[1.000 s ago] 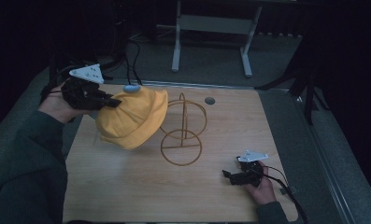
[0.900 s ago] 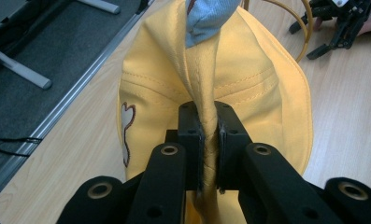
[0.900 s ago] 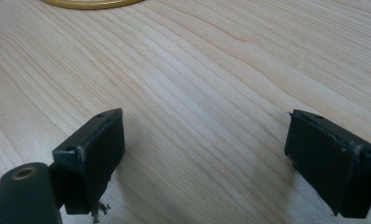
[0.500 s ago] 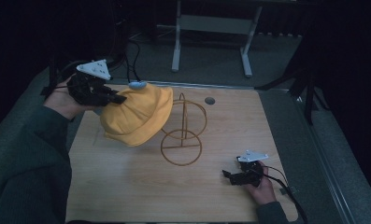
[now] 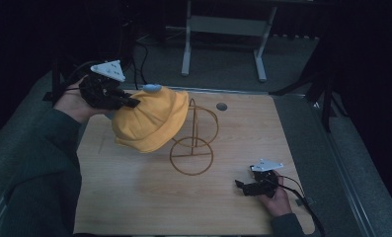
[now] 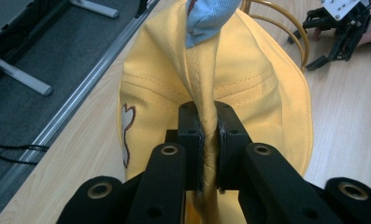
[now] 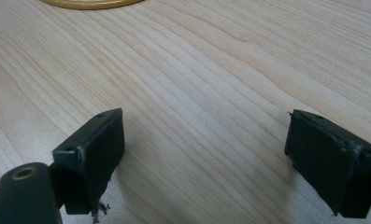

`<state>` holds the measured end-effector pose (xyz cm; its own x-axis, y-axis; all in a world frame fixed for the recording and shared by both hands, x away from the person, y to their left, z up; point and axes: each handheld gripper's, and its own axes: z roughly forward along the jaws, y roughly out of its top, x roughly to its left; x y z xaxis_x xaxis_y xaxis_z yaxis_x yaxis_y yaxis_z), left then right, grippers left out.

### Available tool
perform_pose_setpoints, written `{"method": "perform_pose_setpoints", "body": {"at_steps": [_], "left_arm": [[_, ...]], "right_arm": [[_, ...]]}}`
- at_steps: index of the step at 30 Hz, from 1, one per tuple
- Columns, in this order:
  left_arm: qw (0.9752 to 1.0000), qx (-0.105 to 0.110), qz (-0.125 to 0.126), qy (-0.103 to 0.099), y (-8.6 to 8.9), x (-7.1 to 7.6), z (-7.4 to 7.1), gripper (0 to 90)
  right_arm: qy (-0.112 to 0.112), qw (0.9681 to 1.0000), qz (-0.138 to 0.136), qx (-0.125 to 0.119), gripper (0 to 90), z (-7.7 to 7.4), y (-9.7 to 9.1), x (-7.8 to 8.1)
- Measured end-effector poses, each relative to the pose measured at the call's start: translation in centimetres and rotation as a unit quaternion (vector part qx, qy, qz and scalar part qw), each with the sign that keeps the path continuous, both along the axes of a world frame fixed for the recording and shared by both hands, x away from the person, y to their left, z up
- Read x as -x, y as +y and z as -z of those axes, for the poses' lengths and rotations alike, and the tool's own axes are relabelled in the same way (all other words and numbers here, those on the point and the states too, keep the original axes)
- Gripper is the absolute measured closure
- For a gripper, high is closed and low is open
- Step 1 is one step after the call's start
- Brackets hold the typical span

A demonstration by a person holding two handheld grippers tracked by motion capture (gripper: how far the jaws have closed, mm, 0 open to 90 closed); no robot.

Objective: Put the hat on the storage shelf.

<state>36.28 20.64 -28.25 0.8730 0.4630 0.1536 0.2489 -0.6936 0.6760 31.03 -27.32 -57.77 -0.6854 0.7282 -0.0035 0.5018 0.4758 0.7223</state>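
Note:
A yellow hat (image 5: 151,121) with a light-blue button (image 5: 152,88) on its crown hangs above the table's back left, leaning against the gold wire stand (image 5: 193,144). My left gripper (image 5: 132,102) is shut on a pinched fold of the hat's fabric (image 6: 206,126); in the left gripper view the blue button (image 6: 206,16) sits beyond the jaws. My right gripper (image 5: 242,187) rests low at the table's front right, its jaws wide apart over bare wood (image 7: 206,140) with nothing between them.
The wooden table (image 5: 134,197) has a small dark grommet (image 5: 221,106) near its back edge. The stand's base ring (image 7: 87,3) lies just ahead of the right gripper. A metal frame (image 5: 223,29) stands on the floor behind the table.
My left gripper has carried the hat a little up and to the right, toward the wire stand. The right gripper has stayed still.

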Motion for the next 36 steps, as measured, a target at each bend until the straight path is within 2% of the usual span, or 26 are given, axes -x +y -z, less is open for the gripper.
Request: {"method": "perform_pose_setpoints", "body": {"at_steps": [17,36], "left_arm": [[1.0,-0.005,0.008,-0.003,-1.6,-0.5,-0.4,83.3],[0.9997,0.017,0.008,-0.012,-1.5,-0.3,-1.4,83.3]], "right_arm": [[0.0,1.0,0.0,0.0,11.9,0.0,0.0,0.0],[0.0,1.0,0.0,0.0,11.9,0.0,0.0,0.0]]}}
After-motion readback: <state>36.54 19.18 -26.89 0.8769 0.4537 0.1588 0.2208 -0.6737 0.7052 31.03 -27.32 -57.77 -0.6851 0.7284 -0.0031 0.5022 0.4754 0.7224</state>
